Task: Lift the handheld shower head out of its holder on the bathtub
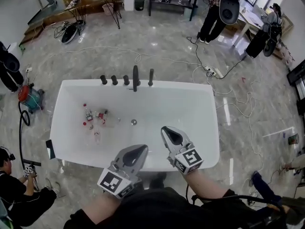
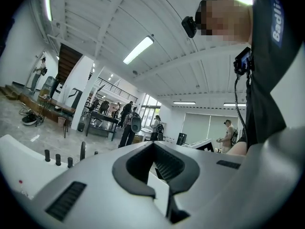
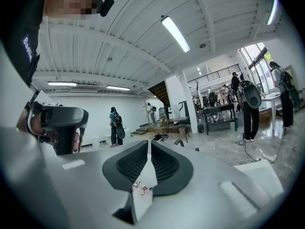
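Hovering over the near rim of the bathtub (image 1: pixel 61 109), my left gripper (image 1: pixel 141 150) is closed and empty and my right gripper (image 1: pixel 168 130) is barely ajar, also empty. The shower head (image 1: pixel 151 77) stands upright on the far rim, well apart from both.

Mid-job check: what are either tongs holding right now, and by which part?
Nothing. Left tongs are closed and empty; right tongs are barely parted, with nothing between them.
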`<state>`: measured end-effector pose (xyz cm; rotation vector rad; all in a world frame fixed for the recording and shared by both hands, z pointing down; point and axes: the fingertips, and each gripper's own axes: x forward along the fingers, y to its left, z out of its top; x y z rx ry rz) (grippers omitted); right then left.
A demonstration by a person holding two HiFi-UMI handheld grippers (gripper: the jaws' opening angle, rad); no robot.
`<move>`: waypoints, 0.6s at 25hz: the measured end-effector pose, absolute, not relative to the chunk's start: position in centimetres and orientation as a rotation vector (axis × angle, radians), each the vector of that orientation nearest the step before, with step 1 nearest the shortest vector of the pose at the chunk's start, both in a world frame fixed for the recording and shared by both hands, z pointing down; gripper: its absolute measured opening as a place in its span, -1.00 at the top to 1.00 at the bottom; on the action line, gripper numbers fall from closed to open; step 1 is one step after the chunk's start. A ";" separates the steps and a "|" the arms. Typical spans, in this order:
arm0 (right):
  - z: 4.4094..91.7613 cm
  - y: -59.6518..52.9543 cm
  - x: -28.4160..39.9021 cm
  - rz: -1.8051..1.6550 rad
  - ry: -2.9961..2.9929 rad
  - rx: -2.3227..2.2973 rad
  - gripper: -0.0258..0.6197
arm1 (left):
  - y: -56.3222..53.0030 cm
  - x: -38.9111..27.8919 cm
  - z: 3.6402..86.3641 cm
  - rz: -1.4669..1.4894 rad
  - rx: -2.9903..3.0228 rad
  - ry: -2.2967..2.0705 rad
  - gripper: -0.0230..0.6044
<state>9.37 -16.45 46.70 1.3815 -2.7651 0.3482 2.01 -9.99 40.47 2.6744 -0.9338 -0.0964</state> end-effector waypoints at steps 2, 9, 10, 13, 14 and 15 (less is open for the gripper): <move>47.8 -18.3 9.0 0.356 -2.753 1.379 0.85 | -10.7 1.3 41.0 -0.099 2.663 -0.943 0.93; 51.9 -24.8 8.3 0.406 -2.710 1.380 0.76 | -13.3 -0.8 42.9 -0.073 2.619 -1.001 0.93; 52.3 -25.8 8.2 0.403 -2.704 1.381 0.74 | -13.6 -1.0 43.1 -0.062 2.614 -1.011 0.93; 53.8 -29.0 8.1 0.412 -2.677 1.386 0.68 | -14.5 -1.7 43.7 -0.054 2.592 -1.023 0.93; 54.4 -30.0 8.1 0.417 -2.666 1.389 0.65 | -14.9 -1.9 43.9 -0.061 2.587 -1.027 0.93; 55.1 -30.9 8.0 0.423 -2.654 1.393 0.63 | -15.3 -2.2 44.0 -0.073 2.586 -1.032 0.93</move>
